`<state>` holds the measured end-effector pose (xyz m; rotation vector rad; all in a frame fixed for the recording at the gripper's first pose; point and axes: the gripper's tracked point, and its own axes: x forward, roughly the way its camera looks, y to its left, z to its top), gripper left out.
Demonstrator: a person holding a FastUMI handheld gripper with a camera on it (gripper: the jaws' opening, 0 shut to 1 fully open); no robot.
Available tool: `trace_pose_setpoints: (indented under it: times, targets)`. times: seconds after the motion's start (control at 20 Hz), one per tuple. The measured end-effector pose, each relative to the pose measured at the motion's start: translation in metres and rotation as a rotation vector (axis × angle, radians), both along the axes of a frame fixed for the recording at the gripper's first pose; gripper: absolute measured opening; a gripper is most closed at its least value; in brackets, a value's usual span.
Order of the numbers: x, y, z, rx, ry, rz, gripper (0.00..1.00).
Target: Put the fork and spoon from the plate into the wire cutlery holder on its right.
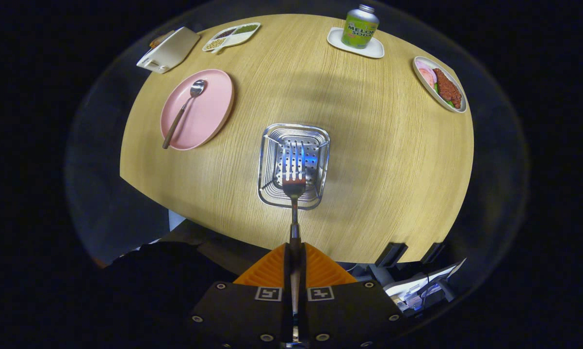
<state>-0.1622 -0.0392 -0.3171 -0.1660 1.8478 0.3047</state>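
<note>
Currently the gripper (294,264) clamps the fork (294,194) by its handle, both fingers pressing, tines over the shiny perforated wire cutlery holder (272,167). Spoon (185,109) lies on the pink plate (214,114), left of it. Pale wood-grain table (379,160).

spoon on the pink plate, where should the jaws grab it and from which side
Grip the spoon mid-handle, coming from above with the jaws across its width. It lies flat on the pink plate, bowl far, handle end at the near rim. The gripper is shut on the fork.
</note>
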Motion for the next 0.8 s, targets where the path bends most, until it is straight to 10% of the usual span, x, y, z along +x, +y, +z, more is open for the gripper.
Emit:
trace_pose_setpoints:
  times: [0.8]
  targets:
    - [0.047,0.019,-0.012,-0.004,-0.028,-0.099,0.11]
